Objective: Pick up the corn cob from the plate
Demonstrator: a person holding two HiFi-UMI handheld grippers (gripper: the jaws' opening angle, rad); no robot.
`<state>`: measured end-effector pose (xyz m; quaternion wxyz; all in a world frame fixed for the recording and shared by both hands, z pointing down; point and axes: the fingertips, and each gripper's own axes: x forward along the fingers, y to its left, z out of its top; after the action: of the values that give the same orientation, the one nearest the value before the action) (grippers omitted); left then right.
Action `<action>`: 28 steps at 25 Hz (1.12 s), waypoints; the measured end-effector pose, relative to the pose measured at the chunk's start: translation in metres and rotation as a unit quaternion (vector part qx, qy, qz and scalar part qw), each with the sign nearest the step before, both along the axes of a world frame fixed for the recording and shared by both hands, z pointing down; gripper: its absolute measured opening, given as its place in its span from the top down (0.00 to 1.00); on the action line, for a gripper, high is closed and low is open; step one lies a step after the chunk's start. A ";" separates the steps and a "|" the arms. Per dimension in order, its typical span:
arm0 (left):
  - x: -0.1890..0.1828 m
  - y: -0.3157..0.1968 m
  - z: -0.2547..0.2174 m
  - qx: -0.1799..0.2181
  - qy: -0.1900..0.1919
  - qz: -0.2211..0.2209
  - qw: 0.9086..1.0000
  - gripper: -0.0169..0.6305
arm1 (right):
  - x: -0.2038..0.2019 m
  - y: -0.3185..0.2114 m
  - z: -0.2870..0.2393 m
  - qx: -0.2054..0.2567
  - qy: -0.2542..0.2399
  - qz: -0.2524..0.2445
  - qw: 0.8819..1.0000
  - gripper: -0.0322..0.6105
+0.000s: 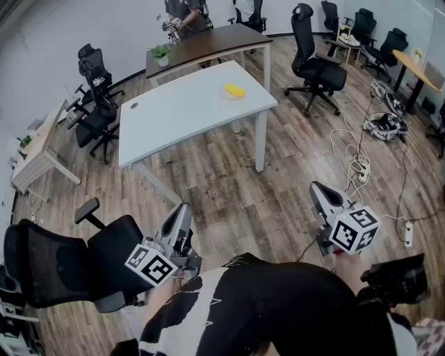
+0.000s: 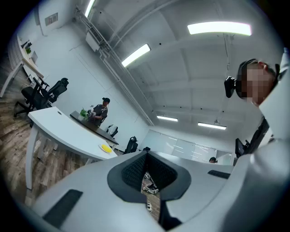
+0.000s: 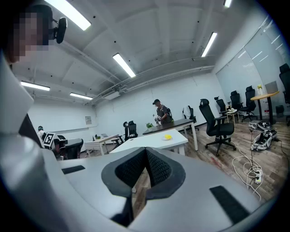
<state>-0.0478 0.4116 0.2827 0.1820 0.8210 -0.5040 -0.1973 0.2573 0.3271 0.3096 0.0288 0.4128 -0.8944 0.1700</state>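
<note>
A yellow corn cob (image 1: 234,90) lies on a small plate (image 1: 228,96) near the far right corner of a white table (image 1: 174,115). It also shows as a small yellow shape, the corn cob (image 2: 106,147) in the left gripper view and the corn cob (image 3: 168,136) in the right gripper view. My left gripper (image 1: 183,217) and right gripper (image 1: 318,189) are held low near my body, far from the table. Both have their jaws shut with nothing between them, the left gripper (image 2: 146,172) and the right gripper (image 3: 145,170) alike.
A black office chair (image 1: 66,261) stands close on my left. Another chair (image 1: 316,66) is right of the table, and cables with a power strip (image 1: 360,170) lie on the wood floor to the right. A person (image 1: 186,12) stands at a dark desk (image 1: 201,43) behind the table.
</note>
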 end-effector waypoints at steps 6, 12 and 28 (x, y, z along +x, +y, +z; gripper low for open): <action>-0.003 -0.006 0.001 -0.003 0.000 -0.009 1.000 0.95 | 0.005 -0.012 0.002 0.000 0.003 0.002 1.000 0.93; -0.017 -0.012 0.004 -0.015 0.000 -0.017 1.000 0.95 | -0.012 -0.028 -0.005 -0.007 -0.001 -0.005 1.000 0.93; -0.034 -0.156 0.026 -0.035 -0.009 0.022 0.999 0.95 | -0.058 -0.133 0.010 -0.006 0.075 -0.007 0.997 0.93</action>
<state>-0.0814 0.2556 0.3091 0.2103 0.8269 -0.4937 -0.1684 0.1996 0.1937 0.3192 0.0997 0.4182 -0.8913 0.1438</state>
